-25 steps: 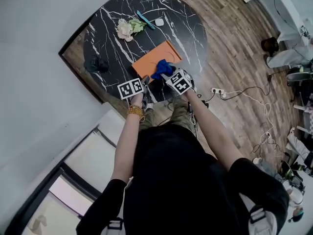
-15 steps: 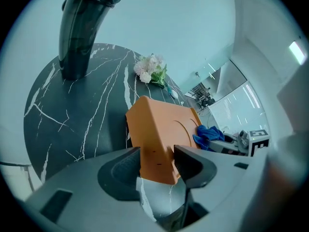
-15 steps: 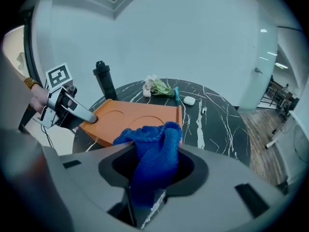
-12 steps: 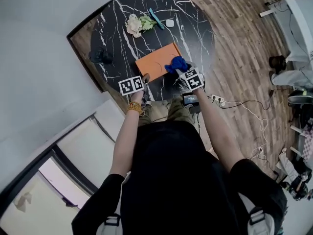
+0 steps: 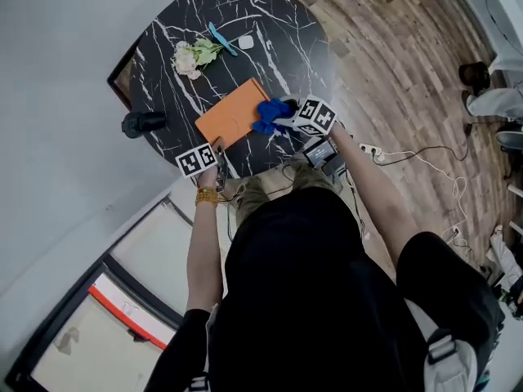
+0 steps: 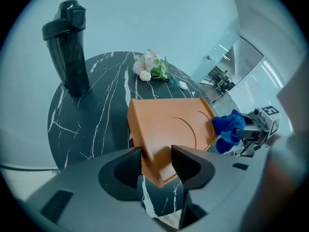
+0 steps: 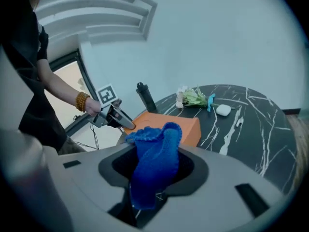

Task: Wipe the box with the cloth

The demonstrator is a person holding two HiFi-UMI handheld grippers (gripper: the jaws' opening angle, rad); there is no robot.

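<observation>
Flat on the round black-marbled table [image 5: 163,47], toward its near rim: the orange box [image 5: 231,114], closed, nothing of its inside on show. Near corner just short of the table's edge, with little room there. Beyond the far side, open marble up to a spray of flowers [image 5: 189,55], a teal tool [image 5: 219,37] and a small white case [image 5: 246,42] by the far rim. At the left rim, well apart from the box, a black bottle [image 6: 67,52], upright, capped, contents unseen. Bare marble between bottle and box.

At the box's right corner, a bunched blue cloth [image 5: 272,114], clamped in the right tongs [image 7: 154,166] and spilling out over them; touching the box or not, impossible to say. Around the box's near corner, the left tongs [image 6: 157,158], just now closing, gripping that corner from both sides. Past the table on the right, wood floor [image 5: 392,72] with a power strip [image 5: 369,150].
</observation>
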